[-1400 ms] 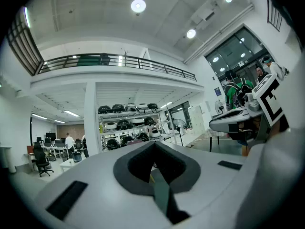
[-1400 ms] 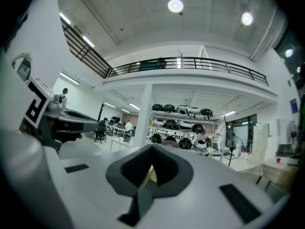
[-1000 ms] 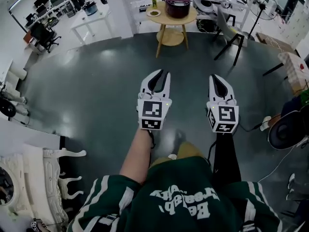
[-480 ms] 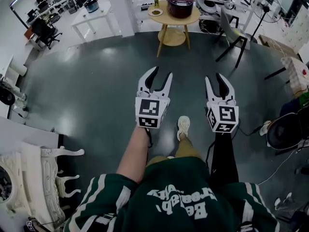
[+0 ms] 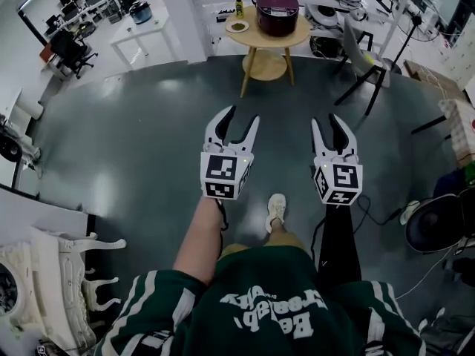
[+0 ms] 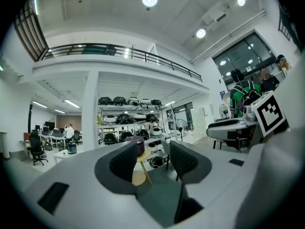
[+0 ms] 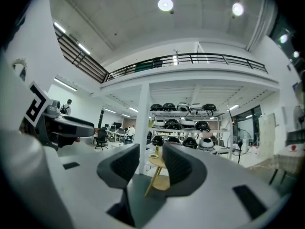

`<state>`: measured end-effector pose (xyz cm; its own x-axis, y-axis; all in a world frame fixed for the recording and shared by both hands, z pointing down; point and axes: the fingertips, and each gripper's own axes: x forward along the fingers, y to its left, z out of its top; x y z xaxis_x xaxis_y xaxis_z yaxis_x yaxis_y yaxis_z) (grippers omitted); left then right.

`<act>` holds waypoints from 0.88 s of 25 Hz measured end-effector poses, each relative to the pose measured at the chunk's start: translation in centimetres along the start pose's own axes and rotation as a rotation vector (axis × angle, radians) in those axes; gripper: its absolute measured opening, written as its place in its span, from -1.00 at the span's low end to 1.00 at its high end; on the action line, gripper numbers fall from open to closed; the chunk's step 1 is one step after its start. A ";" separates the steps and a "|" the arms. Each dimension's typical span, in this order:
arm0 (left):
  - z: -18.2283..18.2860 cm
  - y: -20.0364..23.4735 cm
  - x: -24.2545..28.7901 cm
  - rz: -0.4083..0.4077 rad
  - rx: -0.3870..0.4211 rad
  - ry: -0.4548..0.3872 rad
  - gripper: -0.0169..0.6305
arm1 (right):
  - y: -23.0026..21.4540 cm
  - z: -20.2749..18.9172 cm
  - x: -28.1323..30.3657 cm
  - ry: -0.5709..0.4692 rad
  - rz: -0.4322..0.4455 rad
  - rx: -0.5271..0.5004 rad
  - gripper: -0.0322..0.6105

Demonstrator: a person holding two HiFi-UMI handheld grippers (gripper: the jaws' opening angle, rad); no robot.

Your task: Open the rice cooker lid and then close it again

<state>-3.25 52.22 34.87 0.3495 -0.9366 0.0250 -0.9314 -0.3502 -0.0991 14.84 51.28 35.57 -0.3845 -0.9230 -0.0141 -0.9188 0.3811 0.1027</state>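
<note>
L gripper [image 5: 241, 117]: jaws just been opening, now apart, nothing btwn. R gripper [image 5: 326, 122]: same, empty. Rice cooker [image 5: 276, 11]: lid down, on round table [image 5: 256, 35], well ahead of both grippers' fingertips.

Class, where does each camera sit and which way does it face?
Head view: on the head, steeply down; shows left claw, right claw, forearm.
Left gripper view: on the left claw, level, toward the rice cooker; own jaws.
Right gripper view: on the right claw, level, toward the round table; own jaws.
Shared: that table. Both claws' jaws, just opening, are empty.
</note>
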 end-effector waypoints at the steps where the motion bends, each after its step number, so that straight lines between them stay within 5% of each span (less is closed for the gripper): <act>1: 0.1 0.0 1.3 -0.001 -0.002 -0.002 -0.32 | -0.9 -0.2 0.8 0.002 0.000 -0.001 -0.36; 22: 2.3 2.4 27.4 -0.013 0.013 0.004 -0.32 | -17.1 0.1 21.3 -0.010 -0.015 -0.016 -0.35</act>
<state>4.36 25.71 33.07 0.3614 -0.9319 0.0303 -0.9253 -0.3624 -0.1115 22.34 25.11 33.44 -0.3718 -0.9280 -0.0253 -0.9228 0.3665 0.1187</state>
